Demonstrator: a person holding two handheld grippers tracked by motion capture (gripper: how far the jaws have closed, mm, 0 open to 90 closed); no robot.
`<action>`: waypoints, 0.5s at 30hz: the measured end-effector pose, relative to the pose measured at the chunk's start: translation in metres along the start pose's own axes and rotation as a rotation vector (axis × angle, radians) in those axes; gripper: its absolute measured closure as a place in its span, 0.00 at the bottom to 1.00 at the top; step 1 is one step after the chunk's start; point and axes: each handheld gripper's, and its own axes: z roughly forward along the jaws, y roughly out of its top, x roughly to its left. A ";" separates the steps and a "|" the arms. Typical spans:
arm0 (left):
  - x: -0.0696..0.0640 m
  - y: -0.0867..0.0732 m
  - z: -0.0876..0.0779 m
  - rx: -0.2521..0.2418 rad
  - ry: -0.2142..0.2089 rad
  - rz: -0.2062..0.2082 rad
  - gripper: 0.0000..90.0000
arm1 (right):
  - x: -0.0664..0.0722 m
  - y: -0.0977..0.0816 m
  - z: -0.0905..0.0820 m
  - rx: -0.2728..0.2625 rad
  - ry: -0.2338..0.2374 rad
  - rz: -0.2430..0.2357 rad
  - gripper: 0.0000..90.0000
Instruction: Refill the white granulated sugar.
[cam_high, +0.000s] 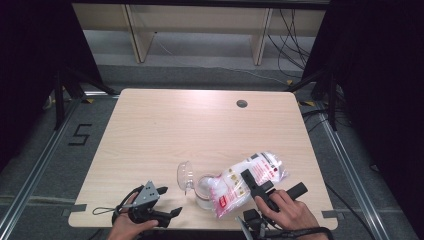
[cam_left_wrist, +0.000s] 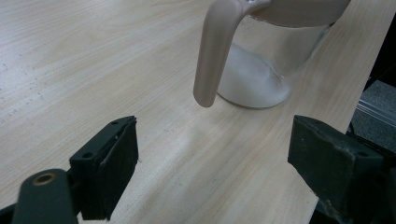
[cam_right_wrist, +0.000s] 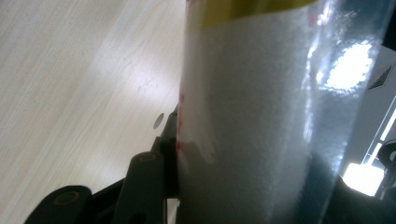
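- One bench (cam_high: 165, 125) carries everything; its far half and left side lie bare, with a single round cable hole (cam_high: 242, 103) near the far edge, while all the things crowd the near edge.
- One plastic bag (cam_high: 247, 182) of white grains lies tilted just right of the middle, its lower end over the mouth of the jug, its upper end pointing toward the bench's right edge.
- One clear jug (cam_high: 202, 192) stands near the near edge, touching the bag; white grains lie heaped in its bottom, and its pale handle (cam_left_wrist: 215, 51) hangs toward the left gripper.
- The right gripper (cam_high: 265, 190) clamps the bag: its fingers (cam_right_wrist: 144, 182) press in on both sides of it, partway closed.
- The left gripper (cam_high: 150, 205) sits near the near-left edge, just left of the jug and apart from it; its fingers (cam_left_wrist: 107, 163) stand wide open with bare wood between them.
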 end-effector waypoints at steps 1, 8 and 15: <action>0.000 0.000 0.000 0.003 -0.003 0.000 0.18 | 0.001 -0.001 0.000 0.002 0.003 0.003 0.69; 0.000 0.000 0.000 -0.011 -0.003 -0.010 0.18 | 0.004 -0.007 -0.002 0.020 0.014 -0.008 0.70; 0.001 0.001 -0.002 0.008 0.010 0.008 0.18 | 0.009 -0.007 -0.011 0.034 0.027 0.013 0.70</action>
